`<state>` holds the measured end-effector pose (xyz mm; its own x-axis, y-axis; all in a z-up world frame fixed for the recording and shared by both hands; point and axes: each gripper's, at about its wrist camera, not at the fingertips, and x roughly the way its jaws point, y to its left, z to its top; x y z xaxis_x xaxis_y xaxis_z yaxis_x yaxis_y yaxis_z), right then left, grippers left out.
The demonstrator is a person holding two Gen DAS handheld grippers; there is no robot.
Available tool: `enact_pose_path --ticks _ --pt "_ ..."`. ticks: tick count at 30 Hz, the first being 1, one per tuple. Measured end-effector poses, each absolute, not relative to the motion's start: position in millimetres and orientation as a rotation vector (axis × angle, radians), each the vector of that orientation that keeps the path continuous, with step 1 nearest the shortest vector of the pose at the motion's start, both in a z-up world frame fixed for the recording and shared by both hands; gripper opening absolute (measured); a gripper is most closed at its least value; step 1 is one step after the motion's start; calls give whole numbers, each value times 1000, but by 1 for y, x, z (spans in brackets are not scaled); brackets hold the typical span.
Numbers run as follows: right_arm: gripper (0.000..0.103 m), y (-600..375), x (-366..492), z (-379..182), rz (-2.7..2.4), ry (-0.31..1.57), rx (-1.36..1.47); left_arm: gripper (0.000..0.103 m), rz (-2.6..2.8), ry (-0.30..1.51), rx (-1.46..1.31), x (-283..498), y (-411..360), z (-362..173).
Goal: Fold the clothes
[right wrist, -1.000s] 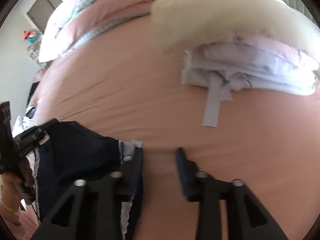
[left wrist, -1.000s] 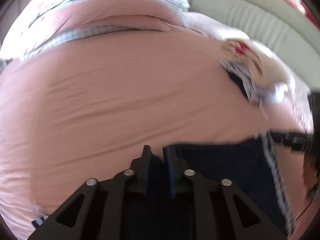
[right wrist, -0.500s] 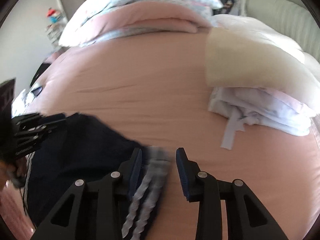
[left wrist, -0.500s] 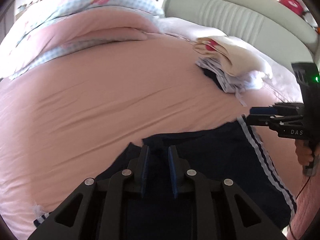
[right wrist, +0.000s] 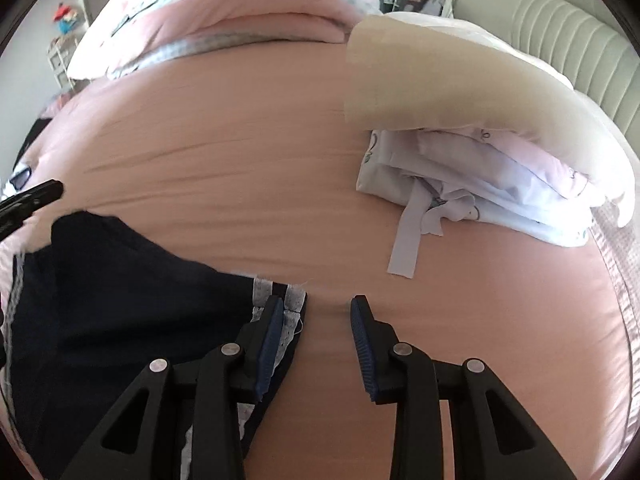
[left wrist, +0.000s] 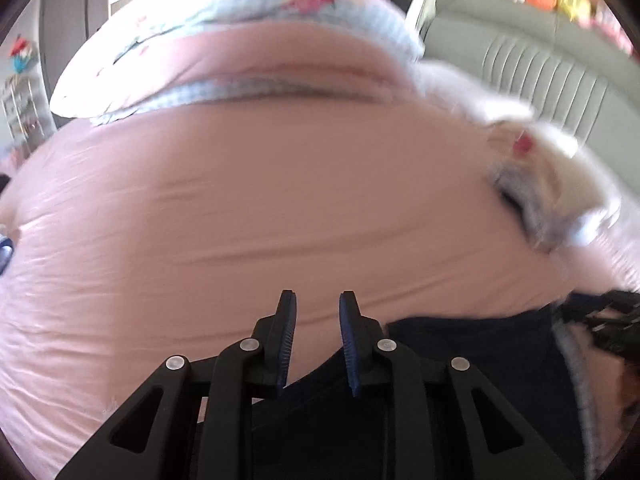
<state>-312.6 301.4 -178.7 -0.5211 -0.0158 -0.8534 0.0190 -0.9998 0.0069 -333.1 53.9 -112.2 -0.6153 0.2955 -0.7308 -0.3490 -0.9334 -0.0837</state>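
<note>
A dark navy garment with white striped trim [right wrist: 120, 304] lies on the pink bed sheet [right wrist: 240, 168], at the lower left in the right wrist view. It also shows at the lower right in the left wrist view [left wrist: 472, 360]. My left gripper [left wrist: 317, 312] is open and empty, just left of the garment's edge. My right gripper [right wrist: 318, 312] is open and empty over the garment's trimmed right edge, its left finger above the trim. The left gripper's tip [right wrist: 32, 196] shows at the left edge of the right wrist view.
A stack of folded white and cream clothes [right wrist: 472, 152] lies on the bed to the right, with a loose white strap [right wrist: 408, 236]. Pink and blue-checked pillows [left wrist: 248, 48] lie at the head. A grey padded headboard or sofa [left wrist: 540, 76] stands at the far right.
My left gripper has opened, let go of the navy garment and shifted left off it. My right gripper stays open and has moved to the garment's right edge.
</note>
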Motion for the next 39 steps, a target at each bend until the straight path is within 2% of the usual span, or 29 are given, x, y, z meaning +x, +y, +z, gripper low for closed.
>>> enact_pose_path --ticks 4,11,19,23,30,33,36,39 --pt "35 317 -299 -164 -2716 36 1447 20 2350 209 -1164 -322 82 -119" --pt "35 320 -318 -183 -2624 52 1540 19 2292 457 -1233 -320 130 -154" --pt "36 329 -332 -186 -2736 79 1531 20 2457 407 -1189 -348 150 -158" --pt "39 354 -336 -181 -2766 -49 1569 20 2452 40 -1193 -349 119 -127" --pt "40 361 -332 -169 -2627 -145 1503 21 2344 274 -1232 -327 130 -136" --pt "40 356 -325 -179 -2562 -52 1496 17 2339 332 -1223 -327 139 -146" --pt "40 344 -325 -191 -2549 122 1529 17 2357 422 -1217 -332 153 -155" --pt "40 345 -327 -195 -2614 204 1514 18 2408 459 -1173 -344 160 -164"
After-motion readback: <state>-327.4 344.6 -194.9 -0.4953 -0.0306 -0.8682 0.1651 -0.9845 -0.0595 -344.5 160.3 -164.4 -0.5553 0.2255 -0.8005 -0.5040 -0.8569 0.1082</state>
